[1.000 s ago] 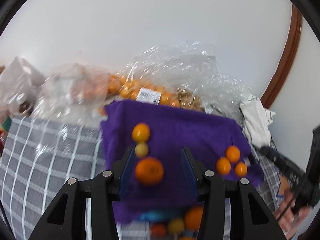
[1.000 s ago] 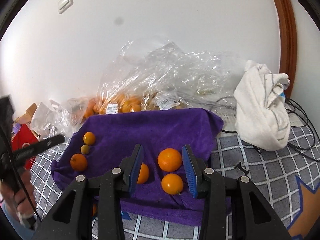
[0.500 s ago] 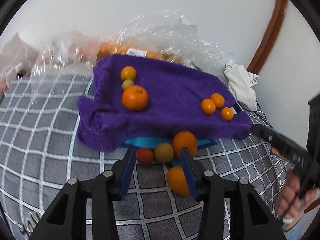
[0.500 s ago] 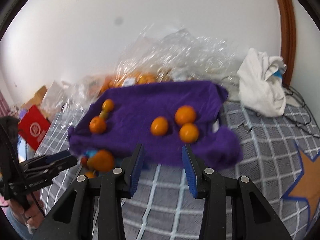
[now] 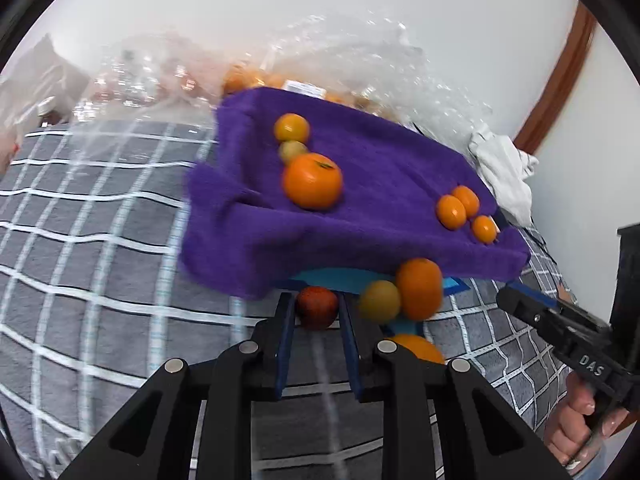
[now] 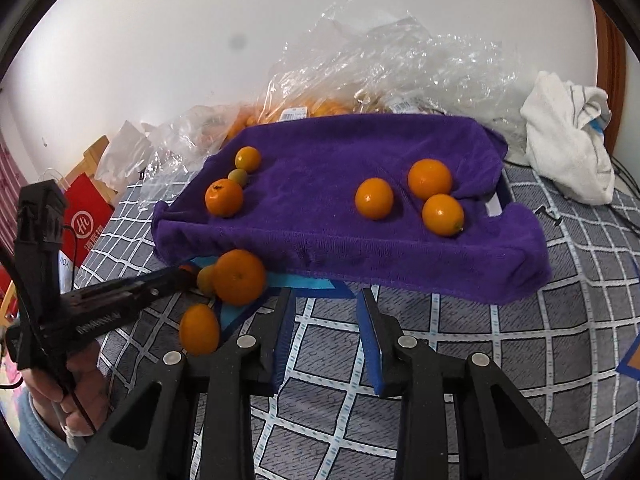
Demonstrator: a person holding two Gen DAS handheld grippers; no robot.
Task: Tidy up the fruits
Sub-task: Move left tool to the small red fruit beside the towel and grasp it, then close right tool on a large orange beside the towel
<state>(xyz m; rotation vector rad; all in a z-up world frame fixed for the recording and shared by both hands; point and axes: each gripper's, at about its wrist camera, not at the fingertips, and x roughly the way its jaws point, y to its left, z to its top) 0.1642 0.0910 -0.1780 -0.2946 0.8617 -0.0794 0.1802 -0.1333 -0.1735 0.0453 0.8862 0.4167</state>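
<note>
A purple towel [image 5: 372,200] covers a raised surface and carries several oranges, the biggest orange [image 5: 313,181] near its left side. Below its front edge lie a small red fruit [image 5: 317,306], a yellow-green fruit [image 5: 380,301] and two oranges [image 5: 419,289]. My left gripper [image 5: 316,312] has its fingertips on either side of the red fruit; whether the pads touch it I cannot tell. My right gripper [image 6: 325,312] is open and empty above the grey checked cloth, in front of the towel [image 6: 352,200]. The left gripper also shows in the right wrist view [image 6: 176,278].
Clear plastic bags [image 6: 384,68] with more oranges lie behind the towel against the white wall. A white rag [image 6: 568,136] sits at the right, a red paper bag [image 6: 82,216] at the left. Blue sheets [image 5: 344,280] lie under the towel's front edge.
My left gripper has narrowed and moved forward around the small red fruit. My right gripper has drawn back from the towel and stays open.
</note>
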